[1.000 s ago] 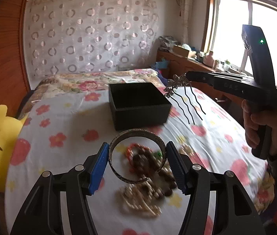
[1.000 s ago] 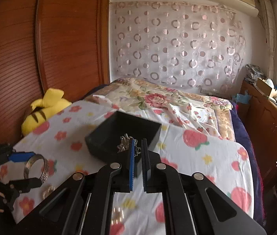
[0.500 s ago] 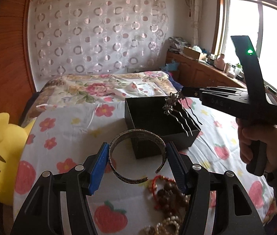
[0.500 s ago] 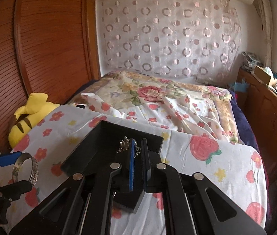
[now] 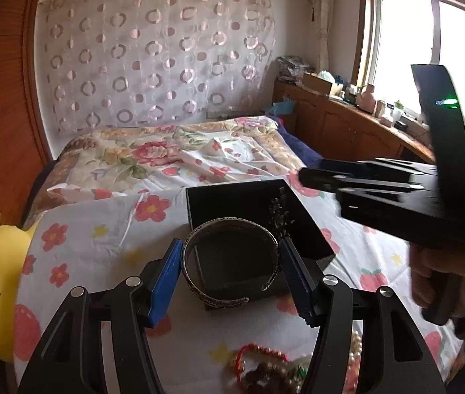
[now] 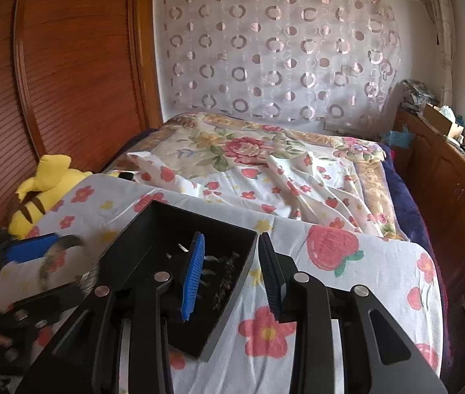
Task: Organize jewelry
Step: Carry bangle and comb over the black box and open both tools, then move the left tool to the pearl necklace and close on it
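Silver and engraved, the open cuff bangle [image 5: 230, 259] sits clamped between the blue pads of the left gripper [image 5: 230, 274], its gap turned toward the camera, and it hangs over the near part of the black box [image 5: 307, 229], whose dark floor shows through the ring. In the right wrist view the same bangle [image 6: 65, 262] appears blurred at the left edge, just beside the box's left wall. The box [image 6: 140, 229] rests on the flowered sheet [image 6: 380, 262] that covers the bed, square and open-topped. Inside it, against the right wall, lies the dark metal hair comb [image 5: 278, 211], an ornate piece with thin prongs; from the right wrist it shows as a dim, blurred shape [image 6: 227, 277] on the box floor between the fingers. The right gripper [image 6: 230, 274] has its fingers spread wide and grasps nothing, one blue pad over the box's interior and the other outside its right rim. From the left wrist view that right gripper [image 5: 311, 175] reaches in from the right above the box's far right corner, a green light glowing on its upright handle. A pile of beaded bracelets [image 5: 268, 369], red cord and brown and pale beads, lies on the sheet near the left gripper's base. A yellow plush toy [image 6: 40, 190] with dark stripes lies at the bed's left edge beside the wooden panelling.
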The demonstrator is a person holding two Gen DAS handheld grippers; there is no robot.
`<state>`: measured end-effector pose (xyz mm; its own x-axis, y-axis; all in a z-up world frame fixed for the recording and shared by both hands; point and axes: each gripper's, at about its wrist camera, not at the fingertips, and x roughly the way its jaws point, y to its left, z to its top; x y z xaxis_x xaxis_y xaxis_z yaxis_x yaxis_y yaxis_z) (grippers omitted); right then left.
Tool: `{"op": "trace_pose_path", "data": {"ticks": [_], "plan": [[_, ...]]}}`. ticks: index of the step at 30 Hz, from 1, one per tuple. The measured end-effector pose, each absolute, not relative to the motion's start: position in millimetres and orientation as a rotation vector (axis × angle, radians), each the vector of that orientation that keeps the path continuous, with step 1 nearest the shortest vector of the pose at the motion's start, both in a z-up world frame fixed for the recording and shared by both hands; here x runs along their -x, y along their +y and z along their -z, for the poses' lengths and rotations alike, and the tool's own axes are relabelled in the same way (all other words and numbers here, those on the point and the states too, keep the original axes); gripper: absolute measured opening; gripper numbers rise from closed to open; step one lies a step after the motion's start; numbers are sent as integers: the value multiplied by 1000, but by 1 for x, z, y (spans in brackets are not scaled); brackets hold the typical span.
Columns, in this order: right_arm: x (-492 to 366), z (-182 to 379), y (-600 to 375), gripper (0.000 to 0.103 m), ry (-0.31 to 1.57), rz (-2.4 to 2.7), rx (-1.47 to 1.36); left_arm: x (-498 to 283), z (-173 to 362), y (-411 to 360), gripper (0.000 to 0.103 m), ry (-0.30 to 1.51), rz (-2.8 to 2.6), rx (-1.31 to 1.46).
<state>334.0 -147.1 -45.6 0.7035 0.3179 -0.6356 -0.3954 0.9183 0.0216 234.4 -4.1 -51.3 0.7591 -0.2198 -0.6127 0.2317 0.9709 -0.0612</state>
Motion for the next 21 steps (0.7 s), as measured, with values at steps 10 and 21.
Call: {"op": "trace_pose_path", "data": {"ticks": [10,21], "plan": [[-305,28,-179,38,632,-425,104,-269,69,-19,57,714,224,-15],[-282,35,-187,49,622,-451,101,-275,62,-24,71,686,202,-34]]}}
